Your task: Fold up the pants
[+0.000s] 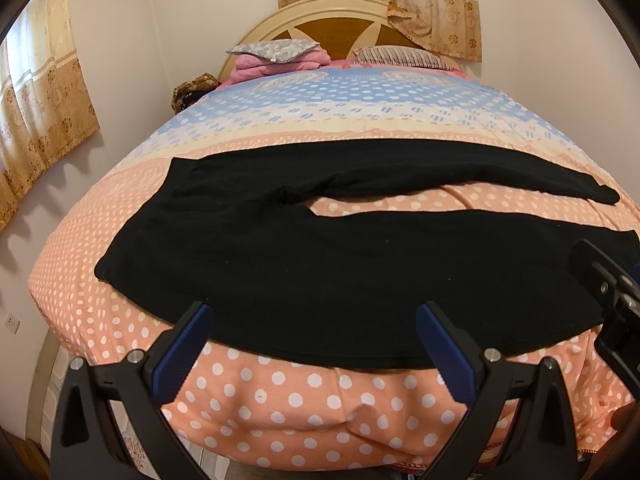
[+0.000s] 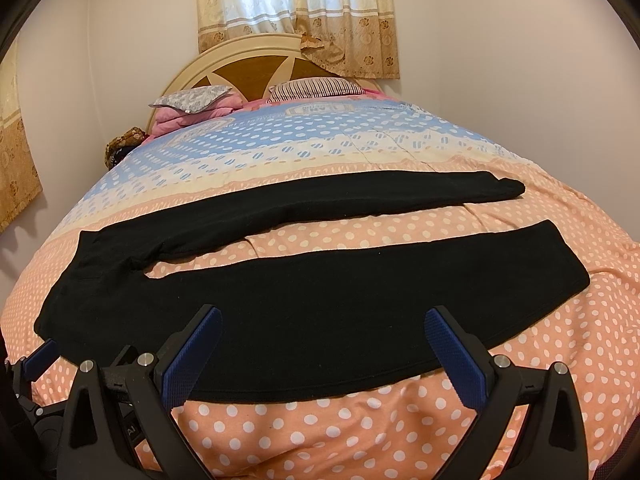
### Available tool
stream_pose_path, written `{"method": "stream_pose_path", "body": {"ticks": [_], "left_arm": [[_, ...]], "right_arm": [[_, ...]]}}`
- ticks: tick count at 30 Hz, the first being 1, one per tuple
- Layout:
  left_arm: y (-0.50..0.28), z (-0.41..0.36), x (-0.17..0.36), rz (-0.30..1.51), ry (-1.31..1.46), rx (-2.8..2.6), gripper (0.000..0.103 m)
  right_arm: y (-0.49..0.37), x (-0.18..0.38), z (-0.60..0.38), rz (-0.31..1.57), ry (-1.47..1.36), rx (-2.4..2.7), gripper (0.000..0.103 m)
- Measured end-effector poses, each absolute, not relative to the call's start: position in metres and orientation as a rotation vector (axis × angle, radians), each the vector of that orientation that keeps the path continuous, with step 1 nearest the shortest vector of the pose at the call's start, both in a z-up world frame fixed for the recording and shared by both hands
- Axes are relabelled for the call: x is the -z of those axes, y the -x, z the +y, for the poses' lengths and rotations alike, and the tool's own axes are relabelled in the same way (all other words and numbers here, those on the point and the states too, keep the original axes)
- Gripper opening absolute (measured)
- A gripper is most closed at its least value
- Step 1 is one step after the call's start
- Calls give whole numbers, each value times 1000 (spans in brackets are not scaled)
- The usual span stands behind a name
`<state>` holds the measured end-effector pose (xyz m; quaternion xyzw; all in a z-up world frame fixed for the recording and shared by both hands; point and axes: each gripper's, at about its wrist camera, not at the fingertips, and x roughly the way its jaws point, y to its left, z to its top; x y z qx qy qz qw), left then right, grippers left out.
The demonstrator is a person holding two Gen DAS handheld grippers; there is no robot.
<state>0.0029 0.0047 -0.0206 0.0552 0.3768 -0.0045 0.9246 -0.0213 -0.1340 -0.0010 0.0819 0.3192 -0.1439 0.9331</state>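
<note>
- Pale walls close in a bedroom where a bed [image 1: 280,396] fills most of both views, covered by a polka-dot bedspread [image 2: 360,420] in bands of peach, cream and blue.
- Floral beige curtains [image 2: 304,16] hang behind a rounded cream-and-wood headboard [image 2: 248,68].
- Against the headboard lie a grey patterned pillow [image 1: 272,49], a striped pillow [image 2: 316,88] and folded pink bedding [image 1: 276,69].
- Black pants [image 1: 320,276] lie spread flat across the peach band near the foot of the bed, waist to the left, both legs running right and apart, with bedspread showing between them.
- The left gripper [image 1: 314,320] hovers at the near hem of the pants; its blue-padded jaws stand released and wide apart, holding nothing.
- The right gripper [image 2: 322,328] hovers beside it over the near leg, jaws likewise spread and empty.
- Writing: a printed panel on the blue band is too blurred to read; white letters on the black hardware at lower left of the right-wrist view are not legible.
</note>
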Motion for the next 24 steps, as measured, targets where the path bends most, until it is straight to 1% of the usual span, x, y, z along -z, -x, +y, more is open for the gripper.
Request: {"method": "stream_pose_path", "body": {"ticks": [16, 20, 24], "left_arm": [[-19, 16, 27, 803, -108, -8, 103], [-31, 29, 28, 789, -134, -14, 103], [-57, 58, 25, 792, -163, -43, 103]], "right_arm": [[10, 8, -135, 679, -165, 284, 102], [4, 15, -138, 696, -174, 283, 102], [-8, 23, -139, 716, -168, 256, 102]]}}
